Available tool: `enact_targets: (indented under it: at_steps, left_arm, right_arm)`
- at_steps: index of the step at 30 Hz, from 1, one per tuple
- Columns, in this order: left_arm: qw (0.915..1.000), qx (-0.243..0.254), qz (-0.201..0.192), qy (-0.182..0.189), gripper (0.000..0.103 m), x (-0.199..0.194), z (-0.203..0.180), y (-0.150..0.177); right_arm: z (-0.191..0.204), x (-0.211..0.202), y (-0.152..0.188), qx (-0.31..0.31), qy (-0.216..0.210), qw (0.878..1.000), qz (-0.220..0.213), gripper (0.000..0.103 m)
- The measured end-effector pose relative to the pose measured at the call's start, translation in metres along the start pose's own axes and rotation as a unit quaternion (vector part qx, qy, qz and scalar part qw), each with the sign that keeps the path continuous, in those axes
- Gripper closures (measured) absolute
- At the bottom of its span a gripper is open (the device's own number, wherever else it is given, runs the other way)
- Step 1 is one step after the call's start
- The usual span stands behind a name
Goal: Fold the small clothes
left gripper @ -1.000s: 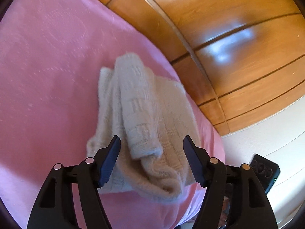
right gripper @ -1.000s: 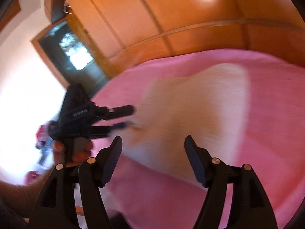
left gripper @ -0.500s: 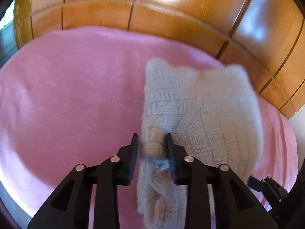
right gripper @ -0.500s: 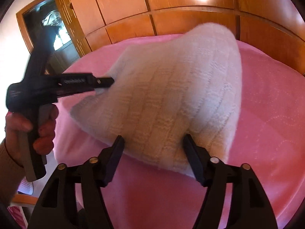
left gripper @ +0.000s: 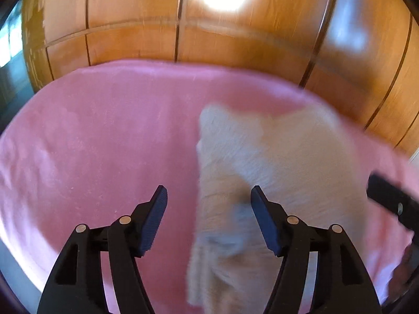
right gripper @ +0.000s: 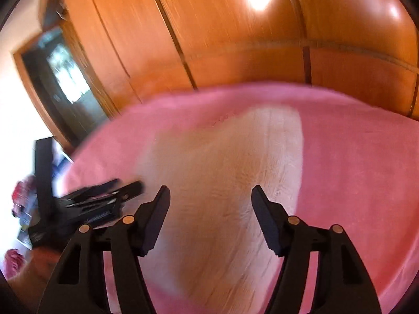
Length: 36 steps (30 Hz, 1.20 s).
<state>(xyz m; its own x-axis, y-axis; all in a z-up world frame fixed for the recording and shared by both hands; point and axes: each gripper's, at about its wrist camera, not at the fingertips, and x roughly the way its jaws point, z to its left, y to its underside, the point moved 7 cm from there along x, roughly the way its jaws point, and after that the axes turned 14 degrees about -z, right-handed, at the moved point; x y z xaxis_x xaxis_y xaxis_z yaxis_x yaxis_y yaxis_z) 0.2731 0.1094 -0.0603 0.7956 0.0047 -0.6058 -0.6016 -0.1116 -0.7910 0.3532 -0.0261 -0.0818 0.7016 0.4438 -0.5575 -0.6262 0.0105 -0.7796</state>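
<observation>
Change: half a second ago the left hand-held gripper (left gripper: 208,206) was pinched on a bunched edge of the cream cable-knit woollen garment (left gripper: 264,172); now its jaws stand wide apart and hold nothing.
Meaning: judged from that, one fold has just been laid down and let go (the blur suggests the hand is moving).
Garment: it lies on the pink bedspread (left gripper: 104,144), partly folded, its near end hanging over the bed's front edge.
Right hand-held gripper (right gripper: 209,204): jaws spread wide, empty, poised above the garment's near part (right gripper: 222,183), not touching it as far as the blur allows.
Other view: the left tool (right gripper: 86,201) shows low at the garment's left side.
Backdrop: glossy orange wooden wardrobe panels (right gripper: 235,39).
Next, likely: squaring up the bundle, or a further fold.
</observation>
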Motion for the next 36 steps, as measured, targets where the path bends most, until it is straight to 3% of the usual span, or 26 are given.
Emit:
enact_targets:
  at_steps: [1, 3, 5, 6, 10, 15, 18, 20, 21, 23, 24, 26, 28, 29, 34, 36]
  left_arm:
    - [1.0000, 0.005, 0.006, -0.005, 0.029, 0.009, 0.003, 0.007]
    - [0.9999, -0.012, 0.002, 0.000, 0.016, 0.016, 0.013, 0.013]
    - [0.9994, -0.031, 0.007, 0.017, 0.014, 0.018, 0.021, 0.014]
    - [0.9980, -0.051, 0.012, 0.037, 0.014, 0.021, 0.026, 0.015]
    - [0.9934, -0.081, 0.011, 0.081, 0.015, 0.025, 0.032, 0.016]
    - [0.9881, -0.089, 0.011, 0.125, 0.015, 0.025, 0.027, 0.015]
    - [0.9786, -0.134, 0.021, 0.155, 0.015, 0.031, 0.030, 0.016]
    - [0.9714, -0.161, 0.024, 0.172, 0.018, 0.033, 0.032, 0.017]
    - [0.9685, -0.164, 0.023, 0.186, 0.024, 0.032, 0.030, 0.017]
    - [0.9613, -0.174, 0.026, 0.212, 0.030, 0.030, 0.024, 0.017]
    - [0.9561, -0.185, 0.025, 0.226, 0.037, 0.029, 0.020, 0.018]
    - [0.9472, -0.195, 0.027, 0.254, 0.052, 0.029, 0.013, 0.021]
    - [0.9440, -0.197, 0.020, 0.264, 0.064, 0.026, 0.007, 0.021]
    - [0.9429, -0.191, 0.014, 0.273, 0.070, 0.022, 0.004, 0.019]
    - [0.9401, -0.167, 0.001, 0.298, 0.073, -0.002, -0.026, 0.007]
    - [0.9347, -0.161, 0.001, 0.317, 0.073, -0.012, -0.048, 0.003]
  right_arm:
    - [-0.006, 0.016, 0.013, -0.014, 0.018, 1.000, 0.019, 0.036]
    - [-0.003, 0.023, 0.020, -0.052, 0.033, 0.998, -0.005, 0.032]
    - [0.002, 0.014, 0.020, -0.060, 0.016, 0.998, -0.008, 0.020]
    - [0.000, 0.006, 0.020, -0.053, 0.003, 0.999, -0.008, 0.012]
    - [-0.025, -0.015, 0.005, 0.019, -0.021, 0.999, -0.037, 0.003]
    - [-0.083, -0.003, 0.012, 0.153, -0.035, 0.988, -0.009, 0.003]
    - [-0.096, 0.022, 0.015, 0.215, -0.090, 0.972, 0.012, 0.003]
    - [-0.095, 0.034, 0.016, 0.234, -0.116, 0.965, 0.021, 0.003]
    - [-0.091, 0.040, 0.015, 0.233, -0.129, 0.963, 0.025, 0.002]
    - [-0.084, 0.051, 0.014, 0.220, -0.134, 0.966, 0.033, 0.002]
    - [-0.080, 0.055, 0.015, 0.210, -0.132, 0.968, 0.037, 0.004]
    - [-0.070, 0.056, 0.017, 0.193, -0.127, 0.972, 0.046, 0.018]
    - [-0.070, 0.048, 0.014, 0.189, -0.120, 0.974, 0.040, 0.036]
    - [-0.069, 0.041, 0.013, 0.185, -0.116, 0.975, 0.035, 0.038]
    - [-0.056, -0.005, 0.010, 0.163, -0.114, 0.980, -0.004, 0.046]
    - [-0.061, -0.025, 0.006, 0.157, -0.108, 0.981, -0.022, 0.046]
